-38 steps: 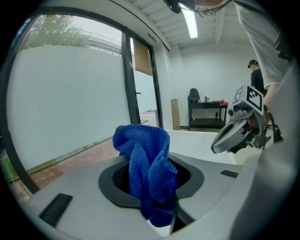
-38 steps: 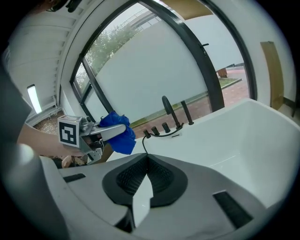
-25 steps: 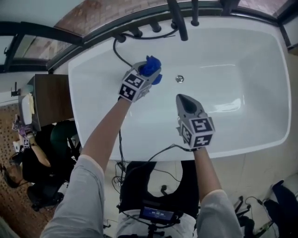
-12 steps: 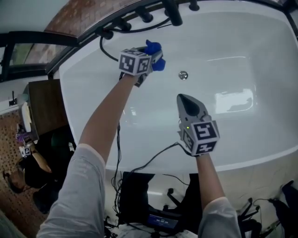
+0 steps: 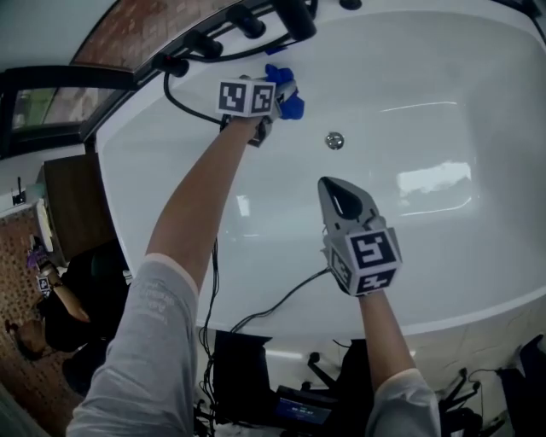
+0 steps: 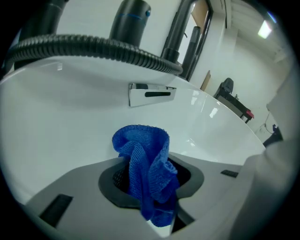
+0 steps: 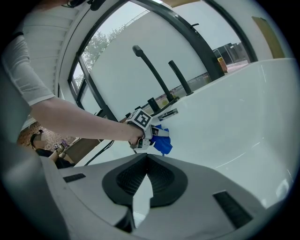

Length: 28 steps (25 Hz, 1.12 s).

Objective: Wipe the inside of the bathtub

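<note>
The white bathtub fills the head view. My left gripper is shut on a bunched blue cloth, held against the tub's far inner wall below the taps. In the left gripper view the blue cloth sticks out between the jaws of the left gripper, just under the overflow plate. My right gripper hovers over the middle of the tub, shut and holding nothing. The right gripper view looks past the right gripper at the left gripper and the cloth.
The drain sits in the tub floor between the two grippers. Black taps and a black shower hose line the far rim. A dark side table and a seated person are at the left, outside the tub.
My left gripper has carried the cloth up the far wall toward the taps. The right gripper has stayed about where it was, over the tub's middle.
</note>
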{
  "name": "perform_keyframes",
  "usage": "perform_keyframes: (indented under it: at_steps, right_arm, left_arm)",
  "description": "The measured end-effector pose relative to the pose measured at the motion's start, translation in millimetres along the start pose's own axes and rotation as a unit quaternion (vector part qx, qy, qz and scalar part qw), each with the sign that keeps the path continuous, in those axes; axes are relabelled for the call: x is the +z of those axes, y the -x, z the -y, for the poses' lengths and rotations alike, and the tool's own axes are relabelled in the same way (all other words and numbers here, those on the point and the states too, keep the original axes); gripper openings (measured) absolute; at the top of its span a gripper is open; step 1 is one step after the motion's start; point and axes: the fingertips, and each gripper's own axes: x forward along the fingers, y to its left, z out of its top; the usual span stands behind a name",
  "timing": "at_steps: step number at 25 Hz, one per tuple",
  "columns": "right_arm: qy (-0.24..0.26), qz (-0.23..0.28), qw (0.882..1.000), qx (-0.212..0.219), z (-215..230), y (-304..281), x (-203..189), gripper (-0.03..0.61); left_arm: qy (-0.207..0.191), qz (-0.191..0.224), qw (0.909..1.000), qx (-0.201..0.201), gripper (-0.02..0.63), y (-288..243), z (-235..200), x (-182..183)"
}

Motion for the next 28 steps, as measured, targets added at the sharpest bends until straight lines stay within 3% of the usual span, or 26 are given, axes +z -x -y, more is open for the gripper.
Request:
perform_keyframes:
  at_steps: [13, 23, 28]
  right_arm:
    - [0.001, 0.004, 1.000, -0.011, 25.9, -9.8, 2.1, 0.011]
    - [0.011, 0.000, 0.999, -0.043, 57.9, -26.8, 2.0, 0.011]
    - [0.030, -0.009, 0.998, -0.058, 85.3, -8.2, -2.3, 0.011]
  left_arm:
    - [0.081, -0.001, 0.9967, 0.002, 0.109, -27.7, -17.7, -3.5]
    - [0.081, -0.014, 0.9965, -0.019, 0.104, -52.9, -18.4, -30.3]
    - [0.077, -0.008, 0.9967, -0.021, 0.104, -73.6, 9.9, -49.3]
